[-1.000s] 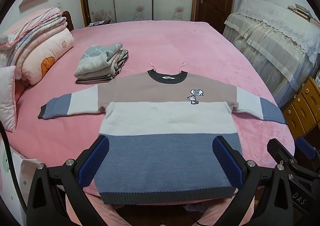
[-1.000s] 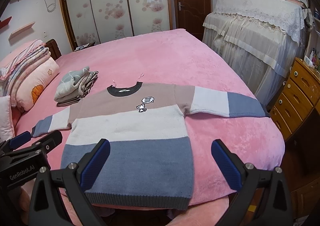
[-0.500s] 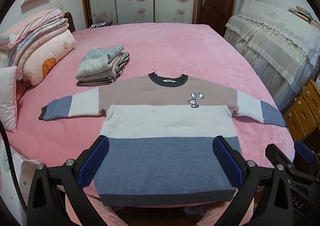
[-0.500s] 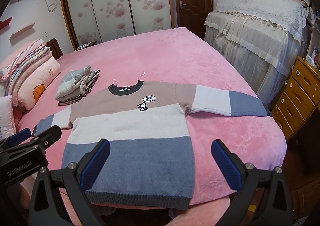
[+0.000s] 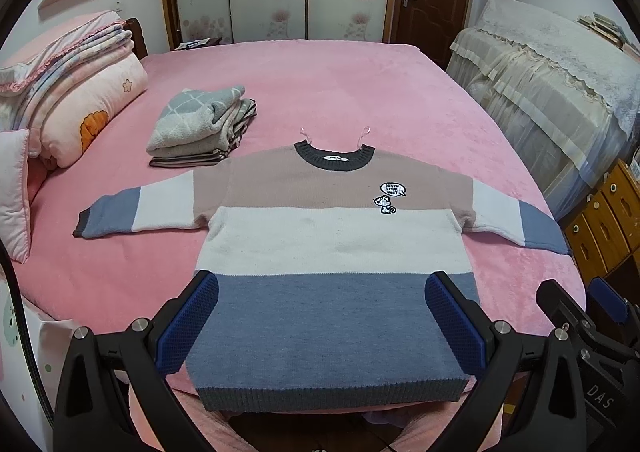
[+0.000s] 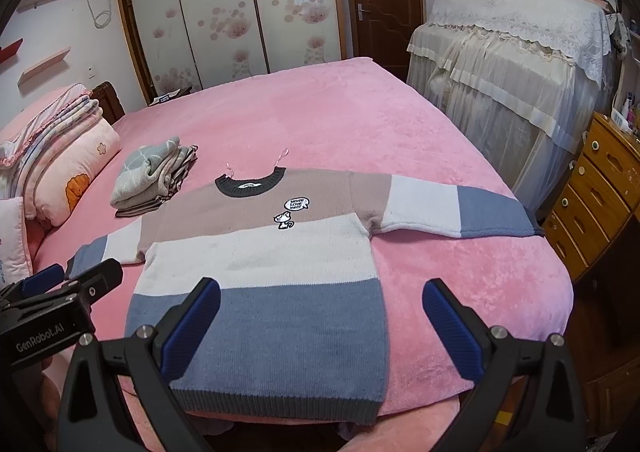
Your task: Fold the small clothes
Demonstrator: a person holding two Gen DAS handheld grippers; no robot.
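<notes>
A striped knit sweater (image 5: pixel 336 252) is lying flat on the pink bed (image 5: pixel 340 92), sleeves spread, hem at the near edge. The left gripper (image 5: pixel 322 316) and right gripper (image 6: pixel 320 326) are hovering over that hem, fingers spread wide, gripping nothing (folded clothes (image 5: pixel 200 128) are sitting beyond the left sleeve).

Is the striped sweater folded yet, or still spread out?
Spread out. The sweater lies flat on the bed, front up, both sleeves out to the sides, hem at the near edge.
</notes>
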